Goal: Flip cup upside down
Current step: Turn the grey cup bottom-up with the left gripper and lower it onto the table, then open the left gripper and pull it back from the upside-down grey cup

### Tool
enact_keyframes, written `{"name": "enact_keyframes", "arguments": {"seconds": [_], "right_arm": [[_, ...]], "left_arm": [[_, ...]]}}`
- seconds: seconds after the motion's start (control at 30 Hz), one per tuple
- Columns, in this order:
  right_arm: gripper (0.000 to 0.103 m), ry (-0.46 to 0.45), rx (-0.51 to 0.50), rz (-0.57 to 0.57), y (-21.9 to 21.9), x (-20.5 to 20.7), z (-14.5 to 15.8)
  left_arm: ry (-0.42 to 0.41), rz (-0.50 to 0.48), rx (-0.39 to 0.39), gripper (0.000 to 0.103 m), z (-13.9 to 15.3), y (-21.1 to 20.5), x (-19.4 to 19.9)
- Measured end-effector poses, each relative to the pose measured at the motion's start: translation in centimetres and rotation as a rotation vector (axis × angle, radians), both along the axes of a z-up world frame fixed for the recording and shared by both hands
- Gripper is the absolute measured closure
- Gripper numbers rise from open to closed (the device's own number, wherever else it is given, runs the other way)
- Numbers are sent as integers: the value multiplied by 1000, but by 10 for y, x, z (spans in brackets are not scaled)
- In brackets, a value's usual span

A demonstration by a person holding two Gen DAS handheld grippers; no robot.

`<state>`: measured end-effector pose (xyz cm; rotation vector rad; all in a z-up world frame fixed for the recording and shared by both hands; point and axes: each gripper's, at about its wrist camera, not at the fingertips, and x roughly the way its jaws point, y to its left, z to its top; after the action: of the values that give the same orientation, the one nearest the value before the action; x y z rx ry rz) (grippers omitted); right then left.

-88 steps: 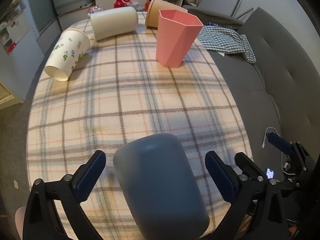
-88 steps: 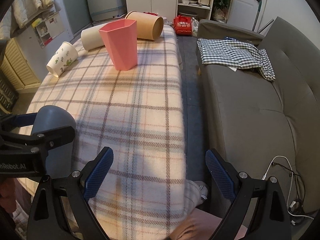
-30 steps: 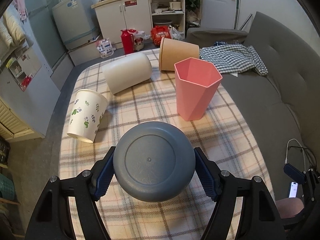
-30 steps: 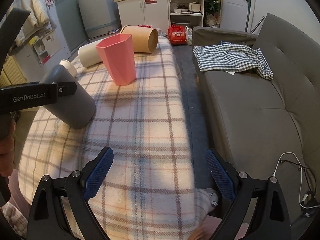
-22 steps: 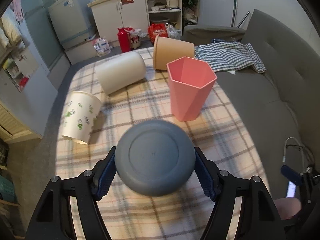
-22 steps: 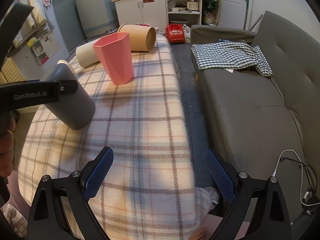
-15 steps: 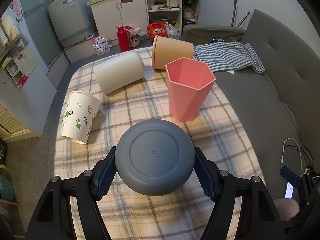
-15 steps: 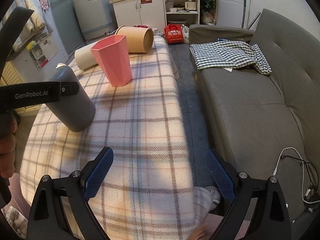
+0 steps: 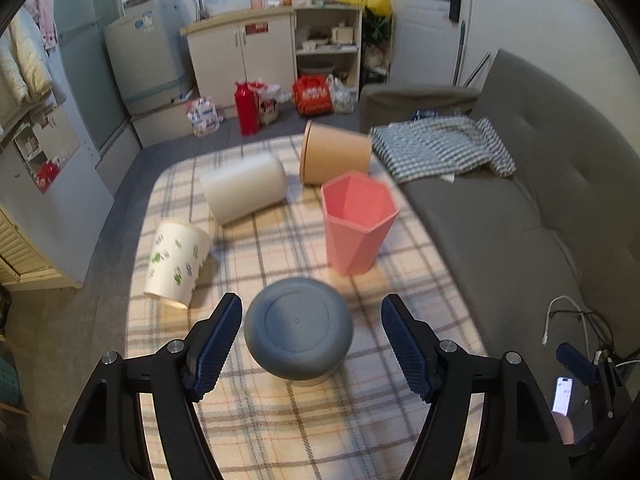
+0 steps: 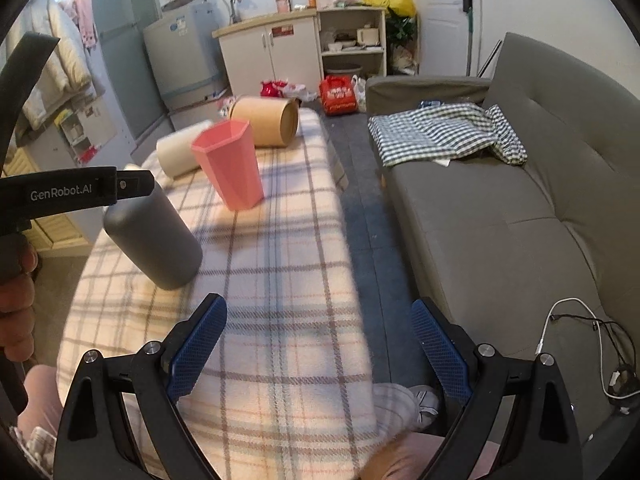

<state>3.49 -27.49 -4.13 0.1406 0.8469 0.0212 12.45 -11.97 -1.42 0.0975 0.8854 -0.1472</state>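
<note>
The grey cup [image 9: 298,332] stands upside down on the plaid table [image 9: 360,412], its flat base facing my left wrist camera. My left gripper [image 9: 311,344] is open, with its fingers apart on either side of the cup and gaps on both sides. In the right wrist view the grey cup [image 10: 154,236] stands on the table's left part, with the left gripper's black arm above it. My right gripper [image 10: 318,346] is open and empty over the table's near right edge.
A pink faceted cup [image 9: 356,222] stands upright beyond the grey cup. A leaf-print paper cup [image 9: 176,260], a cream cup [image 9: 244,192] and a tan cup [image 9: 334,152] lie on their sides. A grey sofa [image 10: 500,220] with a checked cloth [image 10: 444,130] is at right.
My left gripper has opened and let go of the grey cup, which now stands base up on the table. The gripper has drawn back and up. The right gripper has stayed open.
</note>
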Motion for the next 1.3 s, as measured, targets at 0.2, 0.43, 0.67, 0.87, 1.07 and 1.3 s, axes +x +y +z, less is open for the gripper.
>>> {"name": "enact_keyframes", "arguments": {"seconds": [0.2,0.43,0.67,0.87,1.07,1.3], "right_arm": [[9,-74,-9,-15,-1,-21,35],[9,-171,-15,10,17,-50,77],[9,-256,2,49,42,-77,104],[9,-288,14,59,56,-89,113],[9,-301,16,73,68,-93,90],[9,-322,-49,95,84,-92,48]], "left_arm": [[-87,-12,-36,28,37,8,-25],[-202,-18,-82,28,79,30,-67],[-288,-3,-99,28,97,57,-113],[-334,10,-88,28,81,74,-151],[-333,39,-101,28,46,87,-168],[-381,77,-140,18,8,98,-184]]}}
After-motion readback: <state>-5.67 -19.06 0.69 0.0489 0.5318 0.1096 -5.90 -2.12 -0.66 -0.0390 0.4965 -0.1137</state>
